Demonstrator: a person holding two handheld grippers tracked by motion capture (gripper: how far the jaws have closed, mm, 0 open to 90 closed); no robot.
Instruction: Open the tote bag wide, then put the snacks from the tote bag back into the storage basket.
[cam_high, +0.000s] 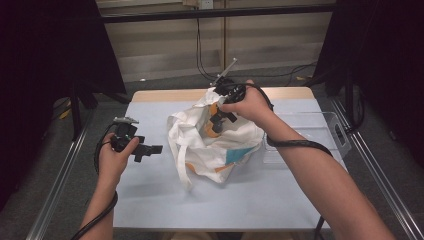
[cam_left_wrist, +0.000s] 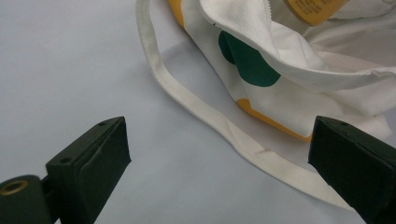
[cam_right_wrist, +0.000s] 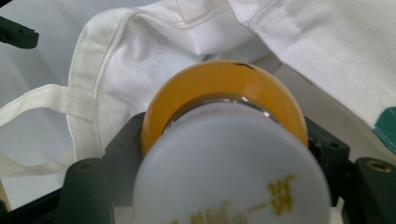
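Pale blue tabletop (cam_high: 150, 200) carries, at near left, the left gripper (cam_high: 150, 149), jaws wide and holding nothing, aimed at a white tote bag (cam_high: 200, 150) mid-table. Farther off, the right gripper (cam_high: 220, 117) clamps an orange bottle (cam_right_wrist: 224, 86) with a white cap (cam_right_wrist: 233, 172) over the bag's open mouth.

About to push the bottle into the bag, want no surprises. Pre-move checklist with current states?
1. Right gripper shut on the orange bottle: ok.
2. Bottle over the tote bag mouth: ok.
3. Bag mouth wide enough for the bottle: cannot tell, the cloth is crumpled.
4. Left gripper holding the bag steady: not ok, jaws open, off the bag.
5. Bag strap out of the bottle's path: ok, lying on the table.
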